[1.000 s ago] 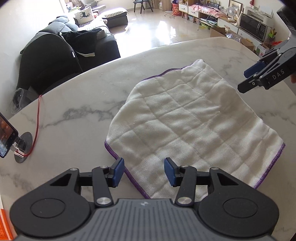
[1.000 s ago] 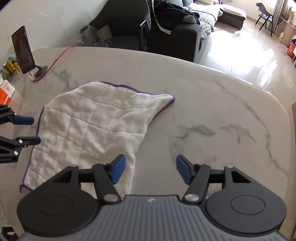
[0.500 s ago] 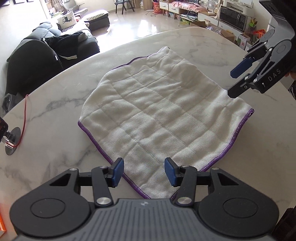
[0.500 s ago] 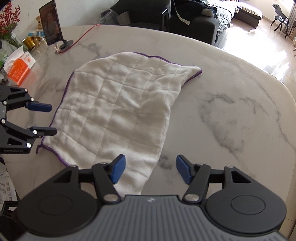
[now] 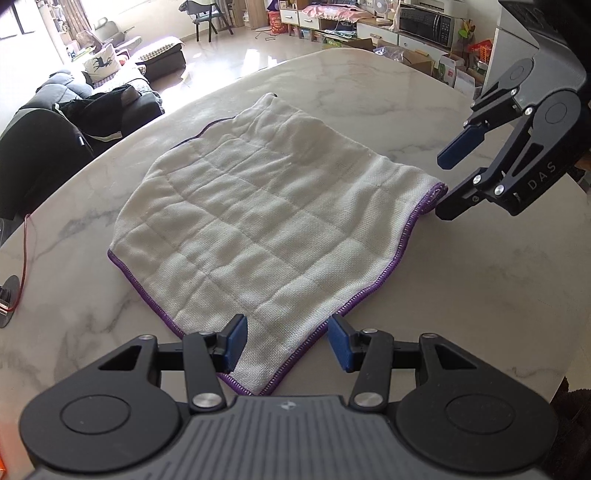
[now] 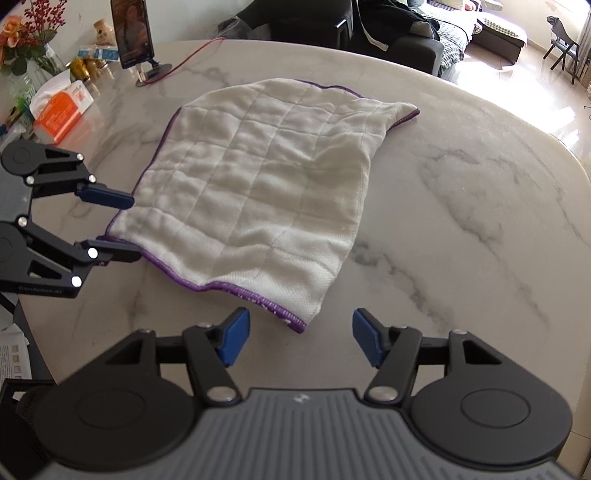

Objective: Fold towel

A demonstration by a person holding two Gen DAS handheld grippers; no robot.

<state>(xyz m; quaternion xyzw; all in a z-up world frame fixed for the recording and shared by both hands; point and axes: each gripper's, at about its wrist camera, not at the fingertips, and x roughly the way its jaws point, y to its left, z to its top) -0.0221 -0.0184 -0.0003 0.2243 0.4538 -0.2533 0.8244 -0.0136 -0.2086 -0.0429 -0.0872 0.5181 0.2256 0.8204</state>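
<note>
A white quilted towel [image 5: 266,221] with a purple hem lies flat on the marble table [image 5: 461,295]. My left gripper [image 5: 286,345] is open, and the towel's near corner reaches in between its blue pads [image 5: 234,341] without being pressed. In the right wrist view the towel [image 6: 266,192] spreads ahead, and its nearest hemmed corner sits just in front of my right gripper [image 6: 300,341], whose jaws are closing with nothing pinched. From the left wrist view the right gripper [image 5: 445,186] hovers at the towel's right corner. The left gripper [image 6: 129,227] straddles the left corner.
A phone on a stand [image 6: 131,33] with a red cable [image 6: 192,55] stands at the table's far left, beside an orange box [image 6: 62,110] and flowers [image 6: 22,37]. A dark sofa [image 5: 55,129] lies beyond the table's rounded edge.
Both grippers have slid across the table to the towel's two near corners. The left jaws now frame one corner, and the right jaws have narrowed slightly.
</note>
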